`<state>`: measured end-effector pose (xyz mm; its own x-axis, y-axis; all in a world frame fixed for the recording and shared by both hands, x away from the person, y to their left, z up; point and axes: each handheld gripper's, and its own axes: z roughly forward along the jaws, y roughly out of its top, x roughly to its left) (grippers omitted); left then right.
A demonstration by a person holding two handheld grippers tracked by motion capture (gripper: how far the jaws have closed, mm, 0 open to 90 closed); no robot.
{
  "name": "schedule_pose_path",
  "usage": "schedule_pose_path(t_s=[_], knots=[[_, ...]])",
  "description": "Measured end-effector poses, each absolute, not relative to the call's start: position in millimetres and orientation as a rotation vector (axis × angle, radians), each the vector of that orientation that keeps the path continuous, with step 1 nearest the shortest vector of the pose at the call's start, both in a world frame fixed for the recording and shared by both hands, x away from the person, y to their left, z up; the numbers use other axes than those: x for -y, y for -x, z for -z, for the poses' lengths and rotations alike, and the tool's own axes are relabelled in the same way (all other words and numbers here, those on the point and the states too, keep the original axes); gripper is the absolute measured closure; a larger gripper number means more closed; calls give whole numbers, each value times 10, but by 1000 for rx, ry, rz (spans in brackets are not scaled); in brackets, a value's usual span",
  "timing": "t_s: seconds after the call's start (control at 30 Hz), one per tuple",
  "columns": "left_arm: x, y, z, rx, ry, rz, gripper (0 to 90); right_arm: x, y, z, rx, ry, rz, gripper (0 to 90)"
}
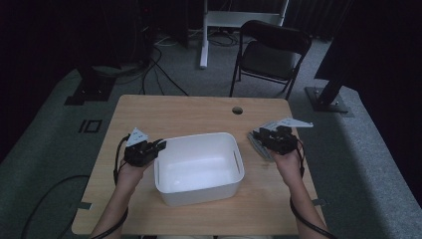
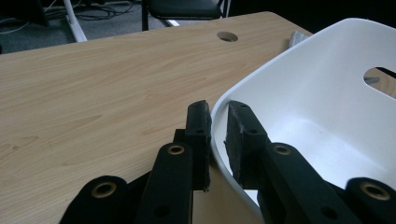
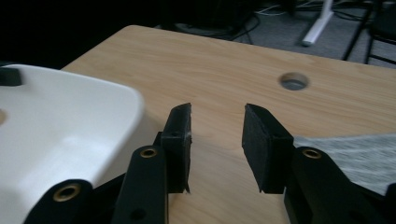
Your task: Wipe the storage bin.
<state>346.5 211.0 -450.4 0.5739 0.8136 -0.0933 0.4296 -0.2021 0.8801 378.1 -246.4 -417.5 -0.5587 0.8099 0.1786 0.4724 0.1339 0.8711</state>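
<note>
A white plastic tub with a slot handle stands empty in the middle of the wooden table. My left gripper is at the tub's left rim. In the left gripper view its jaws stand either side of the tub's rim, closed on it. At the tub's right, my right gripper hovers over a folded grey cloth. In the right gripper view that gripper is open over bare wood, with the cloth to its right and the tub to its left.
A round cable hole sits near the table's far edge. Behind the table stand a black folding chair and a white desk leg, with cables on the grey carpet. Bare wood lies left of and behind the tub.
</note>
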Motion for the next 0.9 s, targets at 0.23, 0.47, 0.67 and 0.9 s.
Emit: schedule_pose_path(t_s=[0.23, 0.47, 0.67, 0.9], knots=[[-2107, -3466, 4506, -1016, -1827, -493, 791, 2805, -3985, 4345, -2040, -1307, -1345, 580], [-2107, -3464, 4508, -1017, -1824, -493, 791, 3031, -4183, 4651, -2047, -1378, -1300, 528], [-2104, -3465, 4507, -1019, -1825, -493, 791, 3168, -4314, 4848, -2041, -1427, -1283, 498], [-2106, -3466, 4508, -1020, -1822, -490, 790, 3182, -4439, 4976, -2064, -1440, -1225, 449]])
